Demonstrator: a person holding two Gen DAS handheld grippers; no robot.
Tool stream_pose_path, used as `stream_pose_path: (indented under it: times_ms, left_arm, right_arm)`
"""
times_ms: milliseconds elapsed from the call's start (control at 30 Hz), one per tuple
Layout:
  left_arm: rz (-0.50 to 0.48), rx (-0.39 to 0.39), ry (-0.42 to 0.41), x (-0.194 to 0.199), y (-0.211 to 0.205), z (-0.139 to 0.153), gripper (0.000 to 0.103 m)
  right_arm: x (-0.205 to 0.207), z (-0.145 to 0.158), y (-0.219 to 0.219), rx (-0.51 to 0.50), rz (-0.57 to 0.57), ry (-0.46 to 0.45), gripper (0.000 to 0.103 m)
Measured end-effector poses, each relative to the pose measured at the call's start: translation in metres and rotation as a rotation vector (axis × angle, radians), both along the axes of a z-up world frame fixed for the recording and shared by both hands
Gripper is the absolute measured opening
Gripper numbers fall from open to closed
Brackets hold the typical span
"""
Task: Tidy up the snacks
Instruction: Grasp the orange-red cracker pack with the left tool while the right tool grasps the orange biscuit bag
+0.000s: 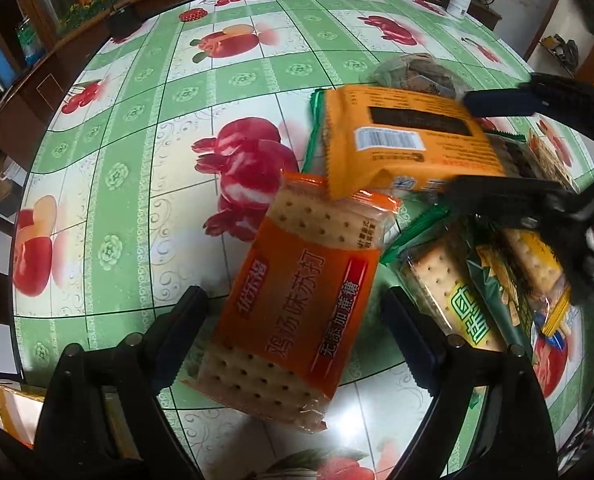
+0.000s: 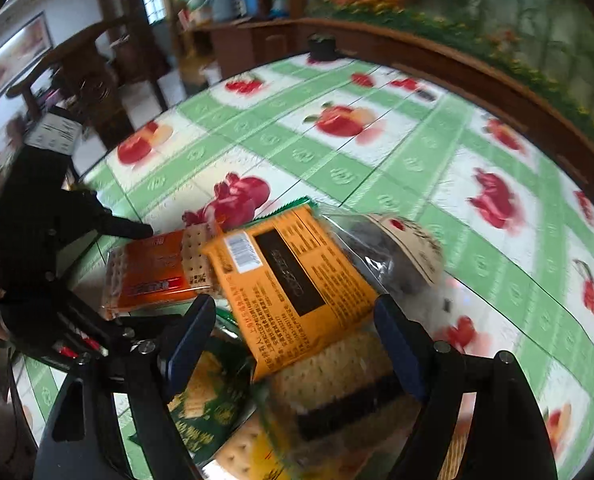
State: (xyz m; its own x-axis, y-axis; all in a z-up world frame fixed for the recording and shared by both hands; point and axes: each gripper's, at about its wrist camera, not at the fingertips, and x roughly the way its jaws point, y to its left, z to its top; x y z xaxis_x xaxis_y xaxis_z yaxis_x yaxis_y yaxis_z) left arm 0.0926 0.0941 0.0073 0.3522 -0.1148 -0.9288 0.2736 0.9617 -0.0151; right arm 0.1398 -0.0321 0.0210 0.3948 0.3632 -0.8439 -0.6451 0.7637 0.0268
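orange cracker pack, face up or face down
Face up: the orange cracker pack shows its printed front and clear cracker windows, lying flat on the tablecloth between open jaws.

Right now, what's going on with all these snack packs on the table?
A person with a gripper in each hand is sorting a pile of cracker packs on the fruit-print tablecloth. The left gripper is open and straddles the orange pack without pressing it. The right gripper is open around the yellow pack, which lies back side up on top of the pile. Green packs lie beside them.
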Motion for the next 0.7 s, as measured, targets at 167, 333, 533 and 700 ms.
stream_pose_path:
  times_ms: [167,333,533,700]
  left_arm:
    - [-0.008,0.001,0.000,0.001,-0.002,-0.002,0.094]
    - [0.006,-0.026,0.007,0.004,0.001,0.000,0.094]
    - [0.015,-0.031,0.003,0.006,0.002,0.000,0.095]
    - [0.023,-0.035,0.004,0.010,0.003,-0.001,0.095]
  right_arm:
    - [0.014,-0.005,0.011,-0.022,0.064,0.026,0.082]
    - [0.015,0.001,0.026,-0.112,0.173,-0.047,0.083]
    - [0.024,0.000,0.048,-0.180,0.269,-0.066,0.084]
    - [0.037,-0.014,0.060,-0.192,0.257,-0.014,0.083]
